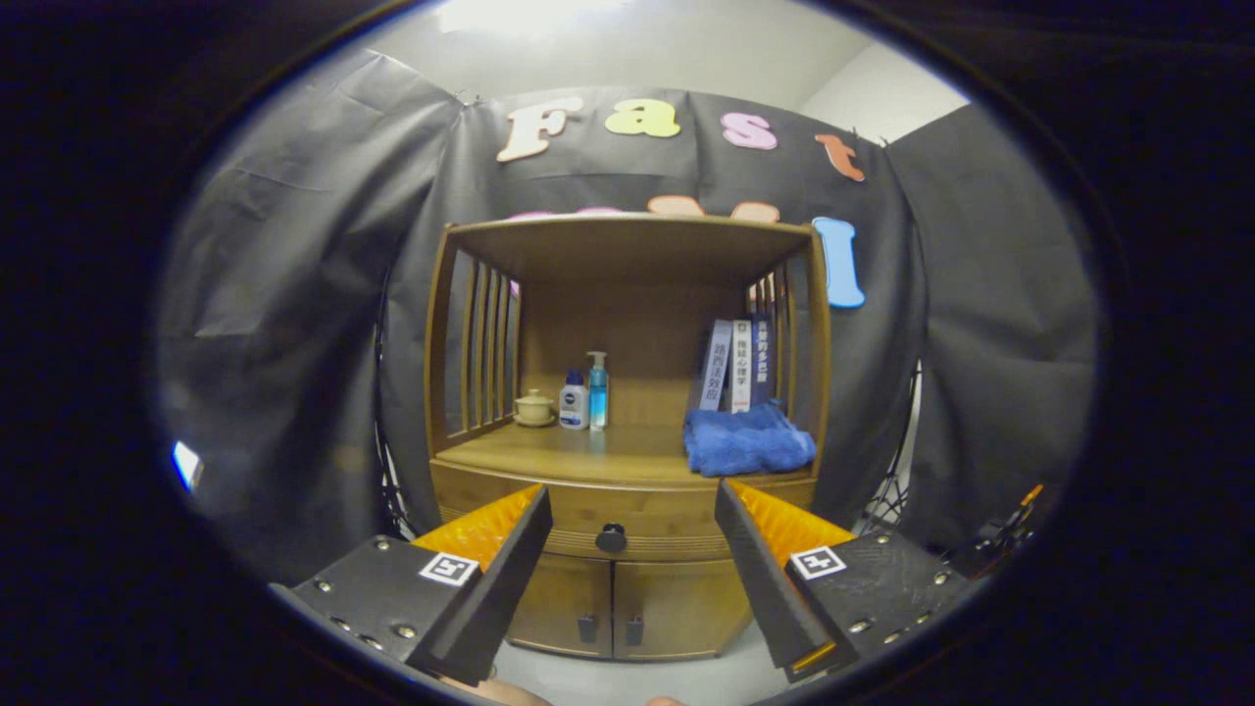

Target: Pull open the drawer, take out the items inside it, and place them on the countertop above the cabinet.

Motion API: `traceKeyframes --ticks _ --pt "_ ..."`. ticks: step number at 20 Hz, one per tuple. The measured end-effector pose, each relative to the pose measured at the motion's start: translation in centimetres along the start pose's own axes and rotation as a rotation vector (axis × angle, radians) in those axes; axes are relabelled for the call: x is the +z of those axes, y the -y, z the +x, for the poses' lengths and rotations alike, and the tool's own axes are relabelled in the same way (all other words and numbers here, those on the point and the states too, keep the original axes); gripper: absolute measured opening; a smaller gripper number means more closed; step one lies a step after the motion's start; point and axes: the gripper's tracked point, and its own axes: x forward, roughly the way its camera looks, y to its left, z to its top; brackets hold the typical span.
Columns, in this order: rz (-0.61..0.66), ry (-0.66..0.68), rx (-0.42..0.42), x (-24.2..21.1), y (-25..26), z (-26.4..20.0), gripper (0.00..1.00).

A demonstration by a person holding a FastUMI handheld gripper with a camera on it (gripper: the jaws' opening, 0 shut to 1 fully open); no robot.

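- Black cloth drapes the far wall.
- White ceiling above, brightly lit.
- Pale floor lies near, below the wooden cabinet.

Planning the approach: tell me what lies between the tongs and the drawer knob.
Nothing: in the gripper view the open tongs frame the drawer knob beyond them, with only bare air across that stretch.
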Motion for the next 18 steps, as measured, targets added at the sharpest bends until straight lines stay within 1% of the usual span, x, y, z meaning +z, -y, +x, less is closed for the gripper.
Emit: traceKeyframes --ticks 5,9,12,14,15,17,18 --pt "0.047 -0.084 0.004 -5.8 -1.2 7.0 1.0" --pt "0.033 -0.155 0.004 -10.5 -1.8 11.7 1.0" --pt "0.028 -0.206 -0.004 -14.0 -2.1 14.7 0.81" --pt "0.031 -0.227 -0.006 -15.6 -2.3 16.3 0.8" --pt "0.025 -0.234 -0.021 -16.0 -2.1 16.9 0.74" --pt "0.032 -0.247 -0.016 -17.0 -2.4 17.8 0.62" --pt "0.031 -0.263 -0.018 -17.3 -2.3 17.5 0.55"
